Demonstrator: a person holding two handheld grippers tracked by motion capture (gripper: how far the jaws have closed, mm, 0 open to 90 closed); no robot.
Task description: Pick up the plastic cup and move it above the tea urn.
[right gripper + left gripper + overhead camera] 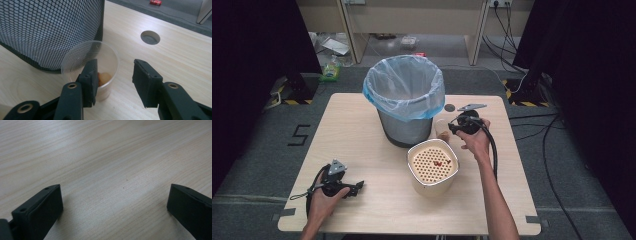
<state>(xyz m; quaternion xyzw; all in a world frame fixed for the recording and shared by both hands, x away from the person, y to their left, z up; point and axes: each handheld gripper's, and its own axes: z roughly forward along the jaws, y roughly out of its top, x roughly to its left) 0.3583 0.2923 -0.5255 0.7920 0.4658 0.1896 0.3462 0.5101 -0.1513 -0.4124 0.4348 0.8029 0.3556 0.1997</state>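
two grippers, one at work: the right gripper (113,82) hangs open astride the near wall of a clear cup (90,67) beside the bin (404,100); squeeze softly, lift upright. the left gripper (115,205) rests open over the table (105,157).

You are resting your left hand (324,197) low at the near left of the table, holding the left gripper (357,188) with its jaws pointing to the right and spread wide apart, gripping nothing. You are stretching your right forearm (494,195) forward and holding the right gripper (451,128) in your right hand (476,141), its jaws pointing left and parted, one jaw inside the rim of a cup, the other outside it.
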